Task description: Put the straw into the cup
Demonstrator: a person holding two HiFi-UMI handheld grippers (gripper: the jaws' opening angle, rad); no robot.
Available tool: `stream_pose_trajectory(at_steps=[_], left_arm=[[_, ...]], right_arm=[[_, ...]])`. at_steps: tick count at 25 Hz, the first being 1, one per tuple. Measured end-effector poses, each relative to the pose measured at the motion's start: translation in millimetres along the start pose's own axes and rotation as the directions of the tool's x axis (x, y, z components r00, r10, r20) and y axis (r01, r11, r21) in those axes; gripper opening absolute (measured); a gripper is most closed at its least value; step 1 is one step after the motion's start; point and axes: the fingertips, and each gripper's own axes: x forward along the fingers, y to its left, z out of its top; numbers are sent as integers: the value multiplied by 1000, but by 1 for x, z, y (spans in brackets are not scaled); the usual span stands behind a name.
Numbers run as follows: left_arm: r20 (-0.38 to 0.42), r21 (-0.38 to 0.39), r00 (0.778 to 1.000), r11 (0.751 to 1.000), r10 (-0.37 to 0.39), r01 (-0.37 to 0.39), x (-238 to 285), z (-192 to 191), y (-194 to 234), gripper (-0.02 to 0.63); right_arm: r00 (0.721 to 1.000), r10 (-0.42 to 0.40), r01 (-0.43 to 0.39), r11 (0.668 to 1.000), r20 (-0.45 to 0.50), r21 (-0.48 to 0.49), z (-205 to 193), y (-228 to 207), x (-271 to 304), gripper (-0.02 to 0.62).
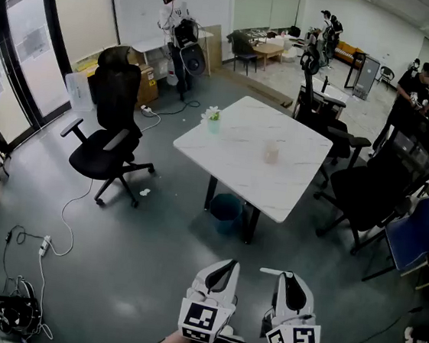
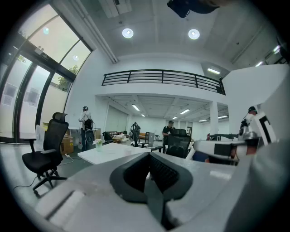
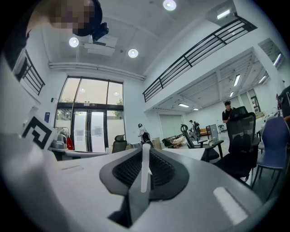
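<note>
A pale translucent cup (image 1: 271, 153) stands on the white marble table (image 1: 238, 169), right of its middle and far ahead of both grippers. My right gripper (image 1: 289, 275) is low in the head view, shut on a thin white straw (image 1: 274, 272) whose end sticks out to the left of the jaw tips. In the right gripper view the straw (image 3: 145, 167) stands upright, pinched between the dark pads (image 3: 163, 171). My left gripper (image 1: 228, 264) is beside the right one, its jaws shut with nothing between them. The table (image 2: 108, 152) shows beyond the left gripper (image 2: 149, 156).
A small vase of flowers (image 1: 213, 118) stands at the table's left corner, and a teal bin (image 1: 225, 210) is under the table. Black office chairs stand left (image 1: 111, 132) and right (image 1: 383, 178). Cables (image 1: 44, 247) lie on the grey floor. People stand at the back.
</note>
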Motion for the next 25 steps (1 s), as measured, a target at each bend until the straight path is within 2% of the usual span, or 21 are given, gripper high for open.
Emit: stream_pose_trajectory(at_steps=[13, 19, 25], left_arm=[[-2, 7, 1000, 1000, 5, -5, 11, -4, -26, 2], [-17, -2, 999, 999, 33, -33, 22, -11, -24, 2], [-19, -2, 1000, 1000, 20, -20, 42, -10, -24, 2]], right_arm=[[1000, 17, -17, 999, 2, 34, -2, -25, -4, 49], [999, 42, -42, 998, -15, 37, -6, -31, 3, 49], [999, 34, -34, 999, -14, 42, -4, -48, 21, 49]])
